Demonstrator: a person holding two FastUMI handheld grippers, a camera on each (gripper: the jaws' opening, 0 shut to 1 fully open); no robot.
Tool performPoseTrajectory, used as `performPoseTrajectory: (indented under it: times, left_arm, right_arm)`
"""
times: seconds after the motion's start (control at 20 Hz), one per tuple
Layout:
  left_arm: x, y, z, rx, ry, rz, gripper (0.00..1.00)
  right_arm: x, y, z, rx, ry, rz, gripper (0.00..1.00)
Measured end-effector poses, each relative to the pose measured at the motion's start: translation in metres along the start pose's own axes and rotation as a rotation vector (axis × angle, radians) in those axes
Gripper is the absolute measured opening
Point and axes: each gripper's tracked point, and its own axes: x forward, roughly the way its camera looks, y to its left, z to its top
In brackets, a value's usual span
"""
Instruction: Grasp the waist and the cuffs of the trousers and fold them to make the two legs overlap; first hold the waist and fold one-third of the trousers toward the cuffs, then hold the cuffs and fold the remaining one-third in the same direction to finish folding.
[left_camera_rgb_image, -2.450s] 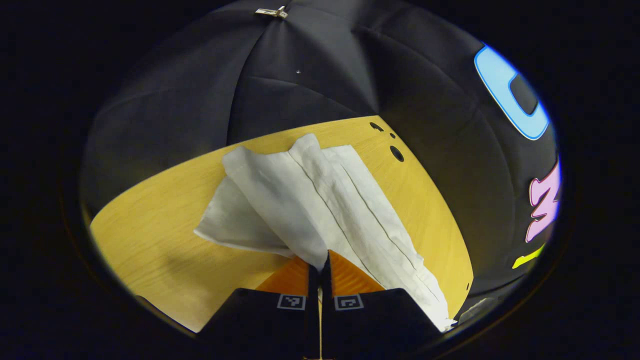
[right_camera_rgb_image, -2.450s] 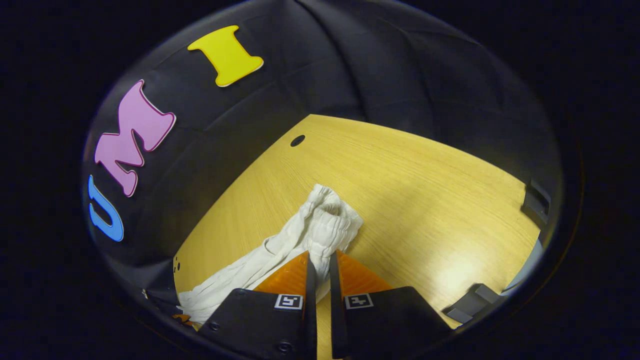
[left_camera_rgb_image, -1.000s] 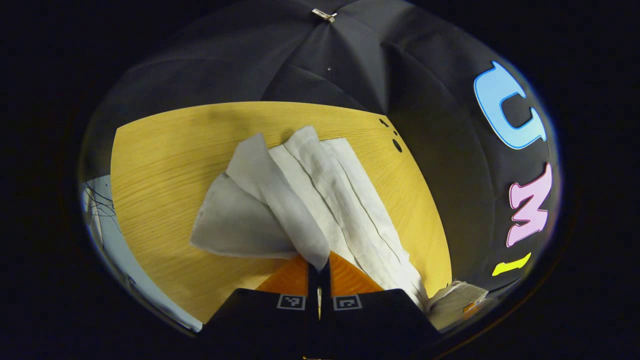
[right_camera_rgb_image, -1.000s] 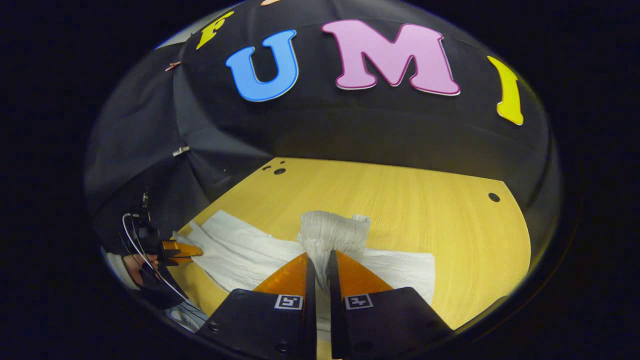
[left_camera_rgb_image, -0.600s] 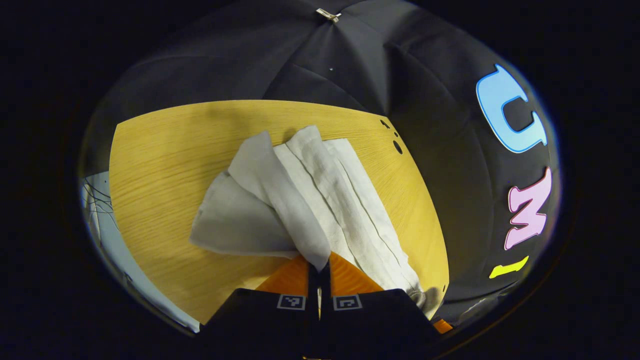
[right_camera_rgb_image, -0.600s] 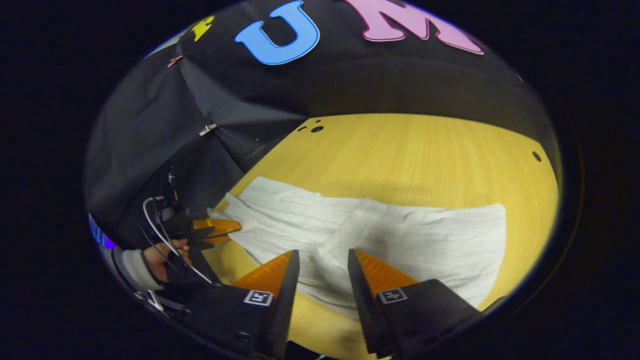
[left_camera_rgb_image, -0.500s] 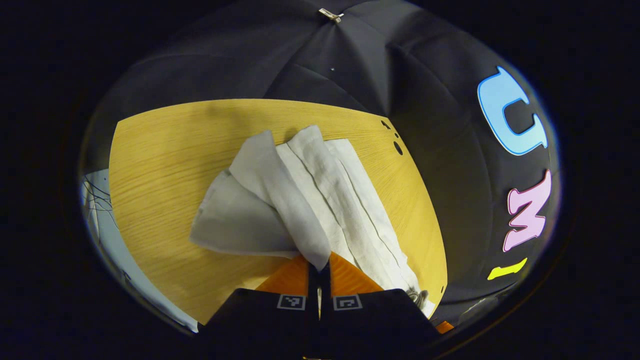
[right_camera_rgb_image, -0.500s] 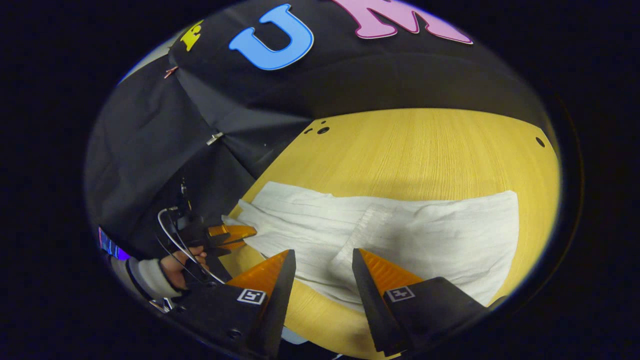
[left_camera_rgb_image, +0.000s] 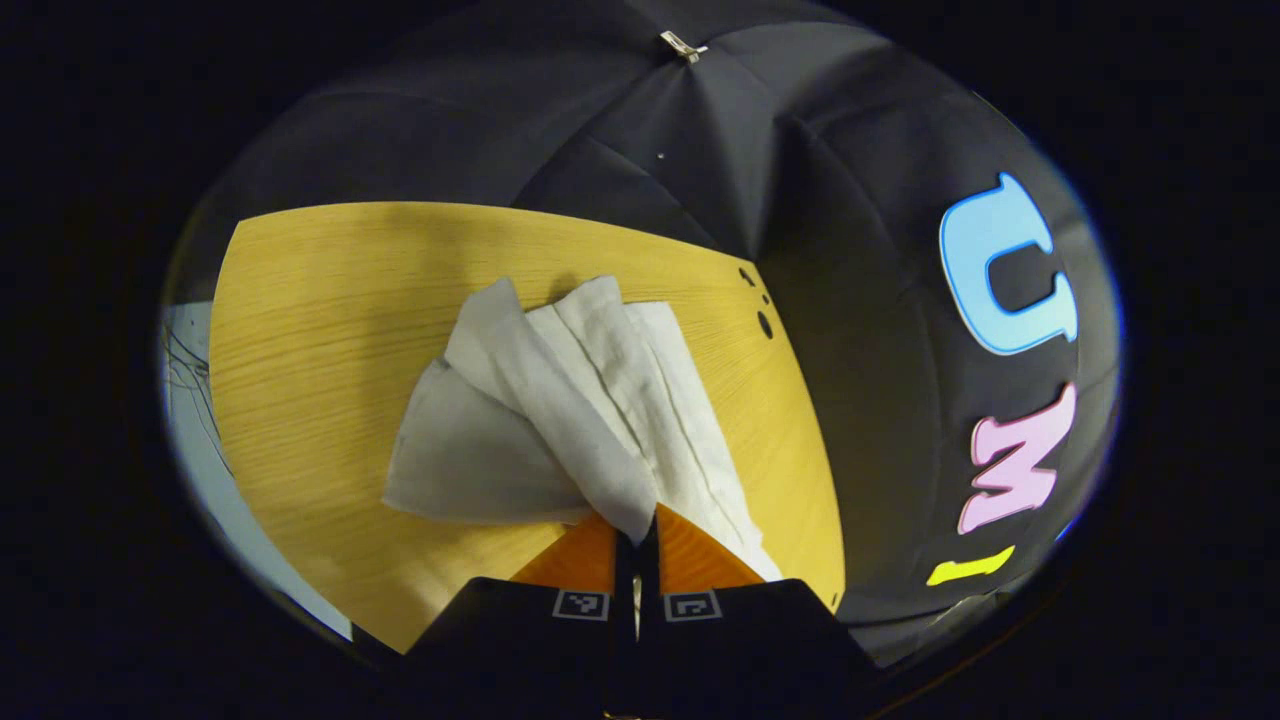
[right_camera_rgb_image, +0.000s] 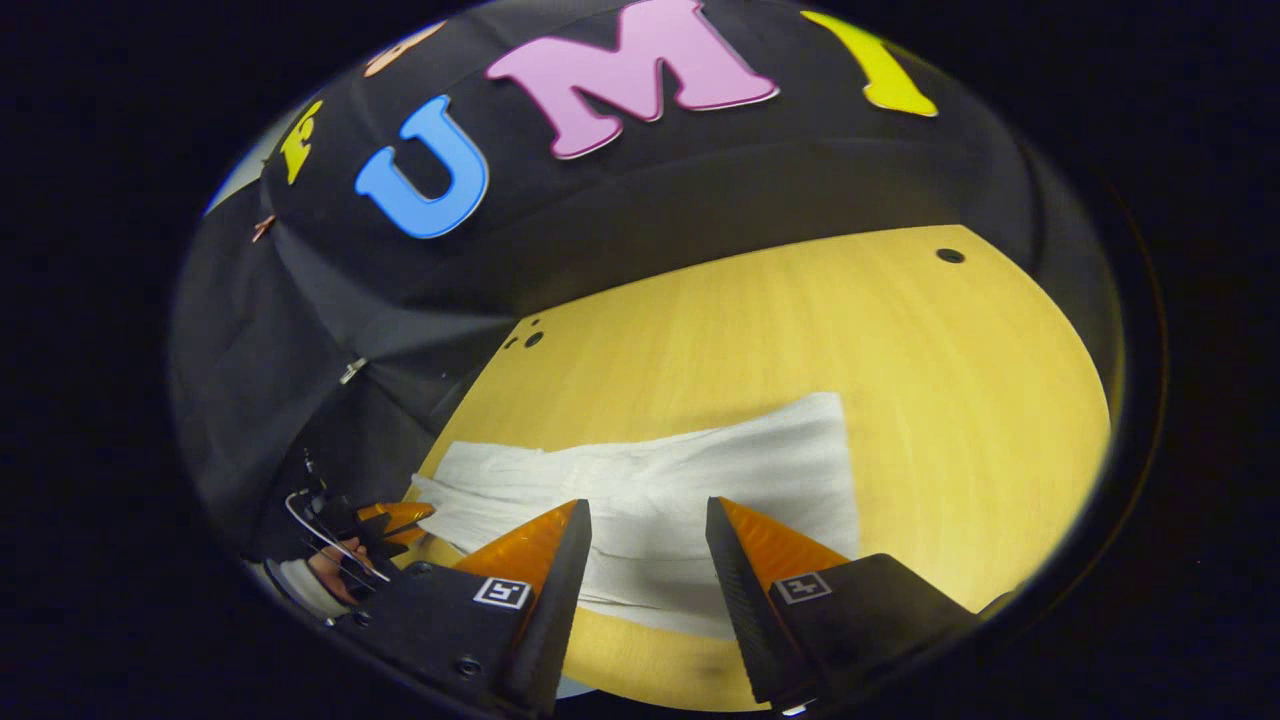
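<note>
White trousers (right_camera_rgb_image: 660, 480) lie lengthwise along table (right_camera_rgb_image: 900, 340) near edge; left gripper (left_camera_rgb_image: 637, 535) pinches cuff end; right gripper (right_camera_rgb_image: 640, 545) spread above waist end.

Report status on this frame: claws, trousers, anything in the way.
Left claw shut on trousers cuff end. Right claw open, above the trousers. Trousers lie on the table. Nothing in the way.

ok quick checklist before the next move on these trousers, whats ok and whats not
1. Left gripper shut on the trousers at one end: ok.
2. Right gripper open, holding nothing: ok for regrasping.
3. Trousers flat on the table in the right gripper view: ok.
4. Legs overlapped: not ok; in the left gripper view one layer splays off to the side.
5. Thirds folds: not yet done.
6. Whether the left holds cuffs or waist: cannot tell.
</note>
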Motion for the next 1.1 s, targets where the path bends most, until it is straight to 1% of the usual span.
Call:
performPoseTrajectory:
  times: [0.15,0.3,0.45,0.55,0.6,0.65,0.7,0.85,0.95,1.1]
  left_arm:
    - [-0.007,-0.020,0.001,0.021,-0.016,-0.044,0.06]
    - [-0.013,-0.052,0.008,0.093,-0.043,-0.106,0.05]
    - [-0.022,-0.096,0.006,0.206,-0.073,-0.174,0.06]
    - [-0.032,-0.133,-0.004,0.319,-0.089,-0.223,0.06]
    - [-0.036,-0.147,-0.010,0.375,-0.093,-0.244,0.09]
    - [-0.040,-0.167,-0.021,0.434,-0.092,-0.268,0.05]
    - [-0.044,-0.185,-0.034,0.500,-0.090,-0.291,0.05]
    - [-0.053,-0.232,-0.079,0.655,-0.075,-0.348,0.06]
    - [-0.056,-0.252,-0.117,0.733,-0.046,-0.377,0.06]
    - [-0.051,-0.266,-0.183,0.853,0.030,-0.408,0.05]
  right_arm:
    - [-0.037,-0.045,0.014,0.073,-0.079,-0.092,0.73]
    - [-0.074,-0.085,0.015,0.122,-0.143,-0.176,0.73]
    - [-0.109,-0.113,0.015,0.163,-0.198,-0.232,0.73]
    - [-0.125,-0.127,0.010,0.191,-0.210,-0.242,0.73]
    - [-0.132,-0.135,0.009,0.191,-0.215,-0.254,0.73]
    - [-0.138,-0.144,0.007,0.186,-0.215,-0.266,0.72]
    - [-0.144,-0.153,0.006,0.183,-0.213,-0.278,0.73]
    - [-0.160,-0.173,0.015,0.194,-0.230,-0.286,0.73]
    - [-0.166,-0.187,0.019,0.200,-0.238,-0.291,0.73]
    - [-0.176,-0.207,0.021,0.213,-0.248,-0.294,0.73]
